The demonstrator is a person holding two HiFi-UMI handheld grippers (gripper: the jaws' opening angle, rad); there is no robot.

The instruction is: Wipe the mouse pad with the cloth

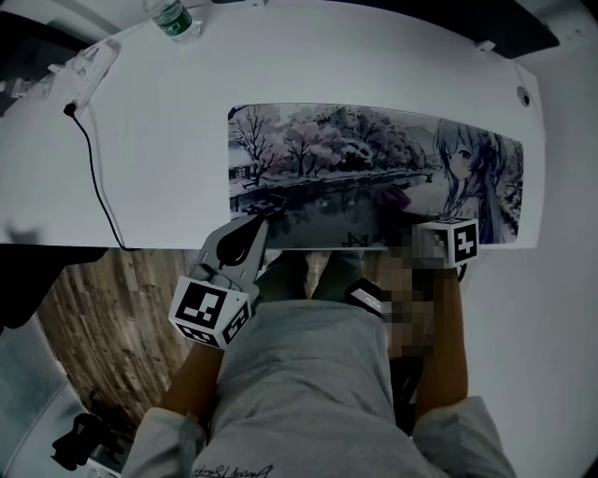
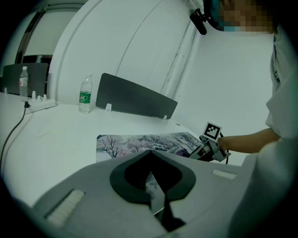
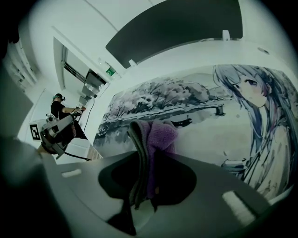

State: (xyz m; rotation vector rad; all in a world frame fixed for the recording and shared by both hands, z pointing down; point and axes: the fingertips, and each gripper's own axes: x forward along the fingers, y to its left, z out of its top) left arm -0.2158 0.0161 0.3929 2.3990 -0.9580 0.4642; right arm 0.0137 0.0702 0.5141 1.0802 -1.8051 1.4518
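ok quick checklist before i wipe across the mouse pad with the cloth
1. Cloth clamped in the right hand-held gripper: ok.
2. Cloth pressed onto the mouse pad: cannot tell.
3. Left hand-held gripper shut, tip at the pad's near left corner: ok.
4. It really pins the pad down: cannot tell.
5. Bottle and cable off the pad: ok.

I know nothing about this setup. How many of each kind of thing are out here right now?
mouse pad: 1
purple cloth: 1
water bottles: 2
power strip: 1
dark panel: 1
left claw and right claw: 2
Total: 8
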